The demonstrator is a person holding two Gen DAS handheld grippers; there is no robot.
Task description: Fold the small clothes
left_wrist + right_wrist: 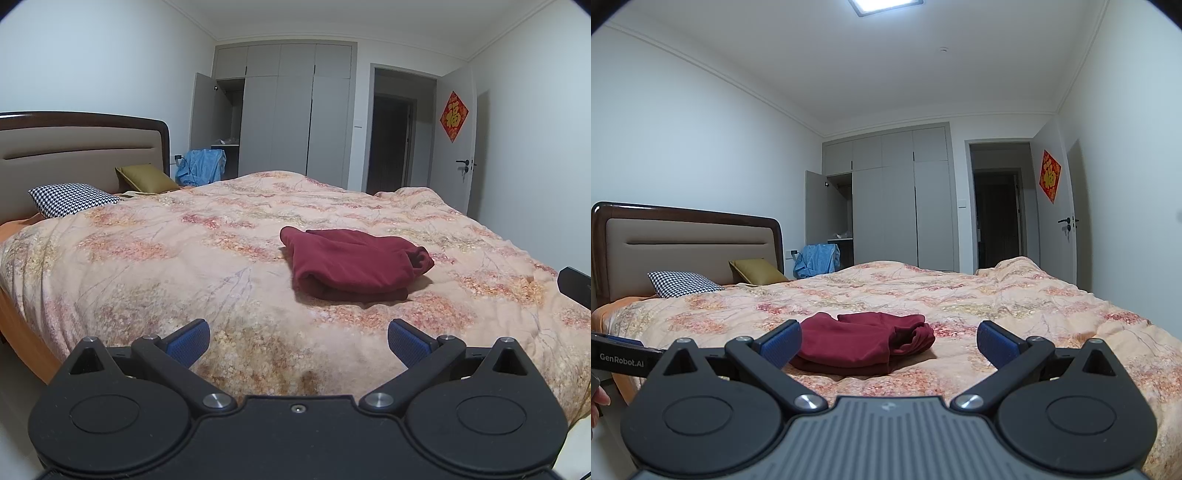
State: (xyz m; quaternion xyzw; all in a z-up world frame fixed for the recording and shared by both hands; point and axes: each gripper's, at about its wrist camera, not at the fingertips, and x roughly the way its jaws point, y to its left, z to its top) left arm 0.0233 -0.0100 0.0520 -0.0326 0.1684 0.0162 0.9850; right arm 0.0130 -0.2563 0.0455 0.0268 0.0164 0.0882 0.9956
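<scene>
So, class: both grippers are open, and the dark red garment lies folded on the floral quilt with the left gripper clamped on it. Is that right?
Not quite: the left gripper is open and apart from the dark red garment, as the left wrist view shows. The right gripper is open too, and the garment lies folded on the floral quilt.

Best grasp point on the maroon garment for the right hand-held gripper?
Probably the bunched, rumpled end of the maroon garment, on its right side. That end stands proud of the floral quilt, giving the fingers a ridge to pinch. The near-left edge lies flat and stacked. The right hand-held gripper is open; come in low from the near right.
</scene>
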